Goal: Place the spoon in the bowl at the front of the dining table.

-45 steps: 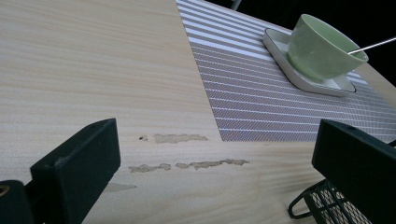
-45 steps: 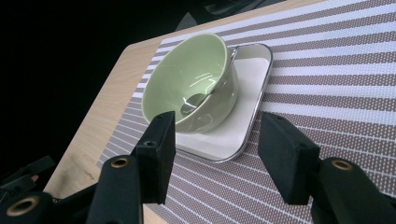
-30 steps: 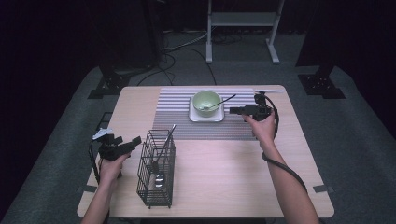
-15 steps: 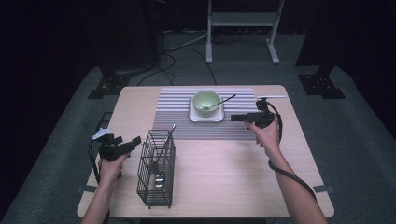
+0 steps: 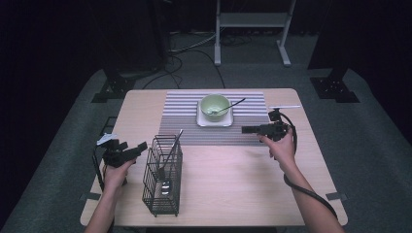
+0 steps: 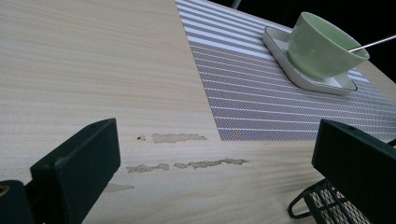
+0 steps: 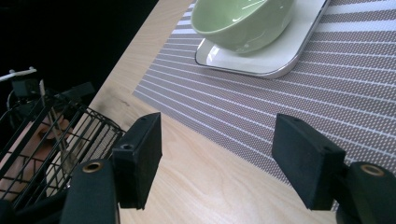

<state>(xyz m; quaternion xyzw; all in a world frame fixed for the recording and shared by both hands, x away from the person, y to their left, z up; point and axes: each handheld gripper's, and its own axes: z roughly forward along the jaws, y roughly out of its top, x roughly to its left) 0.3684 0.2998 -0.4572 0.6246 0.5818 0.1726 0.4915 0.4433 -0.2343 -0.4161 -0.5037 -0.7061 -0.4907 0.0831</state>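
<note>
Bowl (image 5: 215, 106) and spoon (image 5: 228, 107) sit together on the white square plate (image 5: 214, 121), at the far middle of the striped placemat (image 5: 184, 127); the spoon's handle sticks out over the bowl's right rim. Starting at your left: your left gripper (image 5: 141, 146) hovers near the table's left edge, just beside the black wire basket (image 5: 163, 194), its jaws standing wide apart with nothing between them. In the left gripper view those jaws frame bare wood and the mat's corner. The basket holds a utensil (image 5: 171, 158) leaning upright inside it. Further right, your right gripper (image 5: 247, 129) hangs over the mat's right part, pointing left towards the plate, near it but not touching. Its jaws are spread, having just opened a little, and hold nothing.
</note>
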